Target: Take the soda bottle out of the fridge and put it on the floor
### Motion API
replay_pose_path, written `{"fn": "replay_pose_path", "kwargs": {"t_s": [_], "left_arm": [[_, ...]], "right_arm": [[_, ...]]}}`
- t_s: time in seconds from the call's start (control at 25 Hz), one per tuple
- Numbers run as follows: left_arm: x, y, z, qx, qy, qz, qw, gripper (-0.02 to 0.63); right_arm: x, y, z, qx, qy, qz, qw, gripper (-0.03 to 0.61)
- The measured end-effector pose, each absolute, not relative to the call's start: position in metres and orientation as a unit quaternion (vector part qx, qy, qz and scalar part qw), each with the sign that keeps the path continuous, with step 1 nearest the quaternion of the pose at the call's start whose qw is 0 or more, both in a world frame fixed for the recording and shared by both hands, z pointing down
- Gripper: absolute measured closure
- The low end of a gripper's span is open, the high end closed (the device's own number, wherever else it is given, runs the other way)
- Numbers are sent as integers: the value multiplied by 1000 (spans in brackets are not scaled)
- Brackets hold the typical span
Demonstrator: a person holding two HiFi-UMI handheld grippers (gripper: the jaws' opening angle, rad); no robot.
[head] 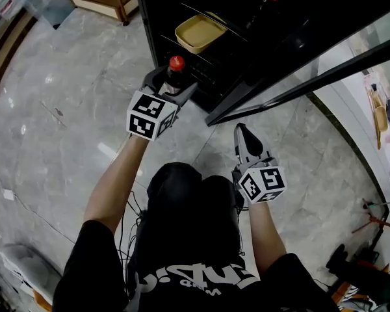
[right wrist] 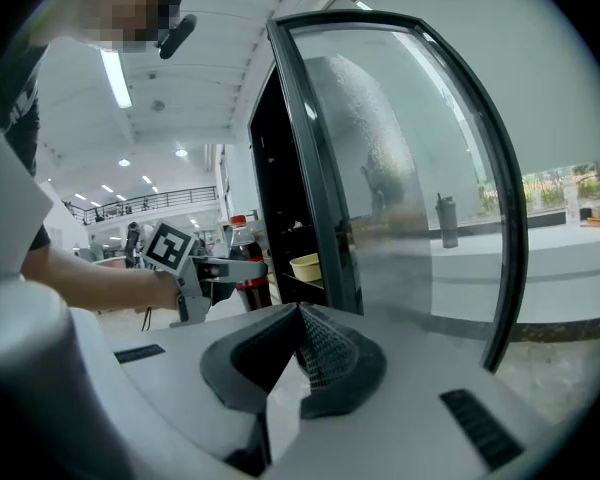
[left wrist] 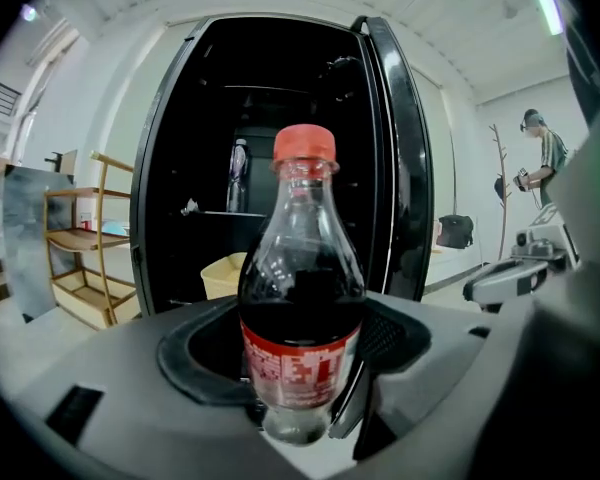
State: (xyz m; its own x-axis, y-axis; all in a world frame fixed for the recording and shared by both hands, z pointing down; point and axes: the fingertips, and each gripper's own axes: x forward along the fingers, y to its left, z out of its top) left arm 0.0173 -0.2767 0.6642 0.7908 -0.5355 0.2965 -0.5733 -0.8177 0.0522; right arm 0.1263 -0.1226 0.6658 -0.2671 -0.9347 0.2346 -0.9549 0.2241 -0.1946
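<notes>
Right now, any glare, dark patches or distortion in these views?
Head view: fridge interior near black, glare streaks on the floor. Left gripper view: soda bottle sharp, fisheye edges. Right gripper view: glass door hazy, frame bowed.

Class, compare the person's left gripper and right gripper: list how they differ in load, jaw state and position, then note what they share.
Load: the left gripper grips the soda bottle; the right gripper holds nothing.
Jaws: the left's stand apart round the bottle; the right's are together.
Position: the left is out in front of the open fridge; the right sits further back, beside the glass door.
Both carry a marker cube.
</notes>
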Motion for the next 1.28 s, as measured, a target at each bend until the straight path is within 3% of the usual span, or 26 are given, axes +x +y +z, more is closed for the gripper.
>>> {"fn": "replay_pose_path", "kwargs": {"t_s": [0.6,1.28], "left_arm": [[33,-253,807,951,-275,123,65,302],[41,-243,928,946,-280,145,80,302]], "right_arm": [[144,-114,803,607,-782,133,46,555],[180,-109,836,635,-760,130,43,555]]}}
